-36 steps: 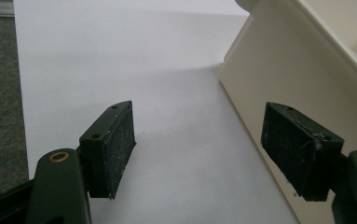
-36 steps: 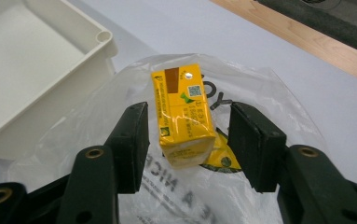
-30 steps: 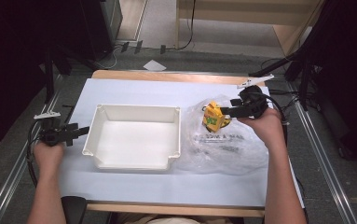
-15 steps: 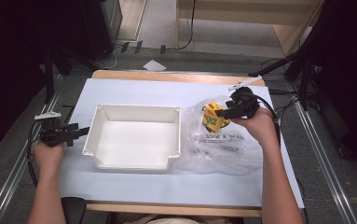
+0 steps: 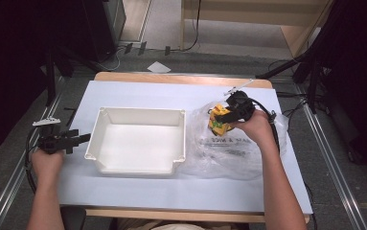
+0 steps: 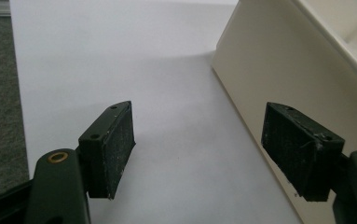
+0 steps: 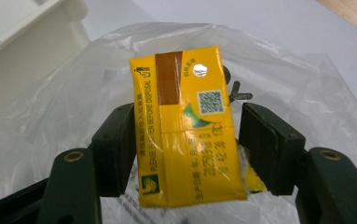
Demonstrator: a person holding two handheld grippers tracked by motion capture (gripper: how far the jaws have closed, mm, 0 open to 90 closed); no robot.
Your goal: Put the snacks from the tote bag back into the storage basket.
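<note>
A yellow drink carton (image 5: 218, 125) stands on a crumpled clear plastic bag (image 5: 229, 153) right of a white tray (image 5: 142, 111). My right gripper (image 5: 226, 117) reaches down over the carton. In the right gripper view the carton (image 7: 181, 102) sits between the two black pads, which flank its sides; the right gripper (image 7: 185, 149) is open, its jaws having just been opening around the carton. My left gripper (image 5: 83, 139) lies low on the table just left of the tray. In its own view the left gripper (image 6: 197, 154) stands open with nothing between the pads.
The tray's outer wall (image 6: 278, 70) rises close beside the left gripper's right pad. The bag (image 7: 73, 93) spreads around the carton, and the tray's corner (image 7: 22, 32) lies beyond it. A white sheet (image 5: 171, 93) covers the wooden table.
My right hand has come down and slightly left onto the carton, so the jaws now straddle it. The left hand has stayed put.
</note>
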